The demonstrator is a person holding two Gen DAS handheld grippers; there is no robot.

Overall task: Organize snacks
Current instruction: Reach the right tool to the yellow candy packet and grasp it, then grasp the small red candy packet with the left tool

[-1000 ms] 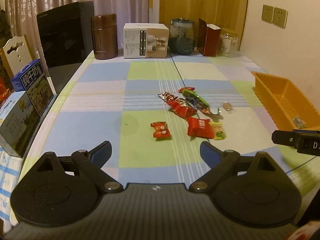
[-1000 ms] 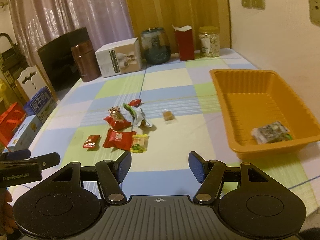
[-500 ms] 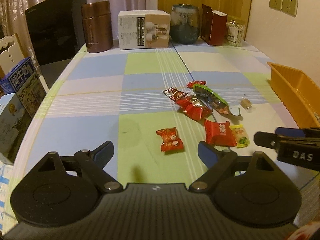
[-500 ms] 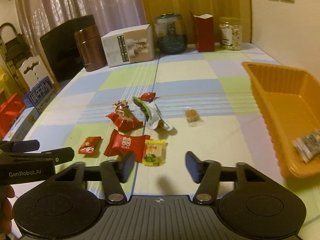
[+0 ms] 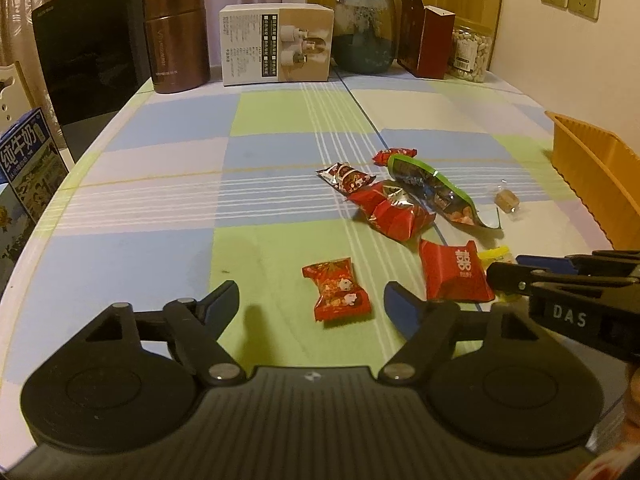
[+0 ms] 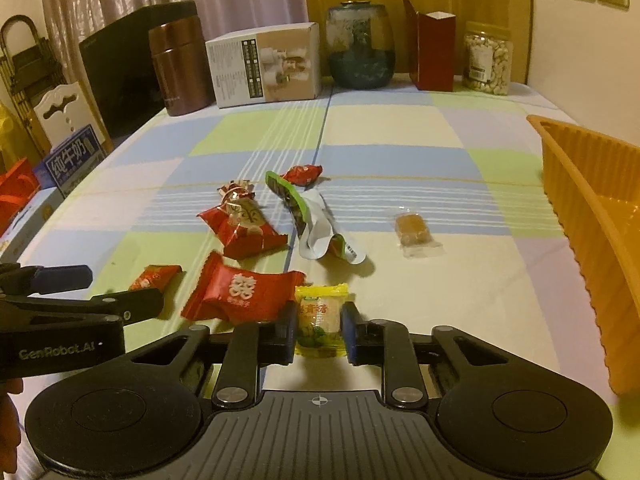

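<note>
- Right gripper (image 6: pixel 319 330): clenched on the yellow snack packet (image 6: pixel 320 316), a pad pressed to each side of it; the packet lies on the checked tablecloth (image 6: pixel 400 152).
- Left gripper (image 5: pixel 310 302): jaws apart and closing, with the small red candy packet (image 5: pixel 338 294) lying on the cloth between the tips; the pads do not touch it.
- Just left of the yellow snack packet: the flat red packet with the gold double character (image 6: pixel 244 290), edge to edge with it.
- Beyond the yellow snack packet: a crumpled red wrapper pile (image 6: pixel 244 226), then a green and silver foil pouch (image 6: pixel 316 224) curling upward, with one more red candy (image 6: pixel 302 174) at its far end.
- Right of the pouch, well apart from the yellow snack packet: a single brown sweet in clear wrap (image 6: pixel 412 228).
- Further right of the yellow snack packet: orange tray (image 6: pixel 592 216) at the table edge; its floor is mostly out of view.
- Far end of the table, well behind the yellow snack packet, left to right: black box (image 5: pixel 92 40), brown canister (image 5: pixel 176 36), white carton (image 5: pixel 276 44), dark glass jar (image 5: pixel 364 32), red carton (image 5: pixel 426 40), clear jar of nuts (image 5: pixel 472 54).
- Off the left table edge: blue milk carton (image 5: pixel 30 164).
</note>
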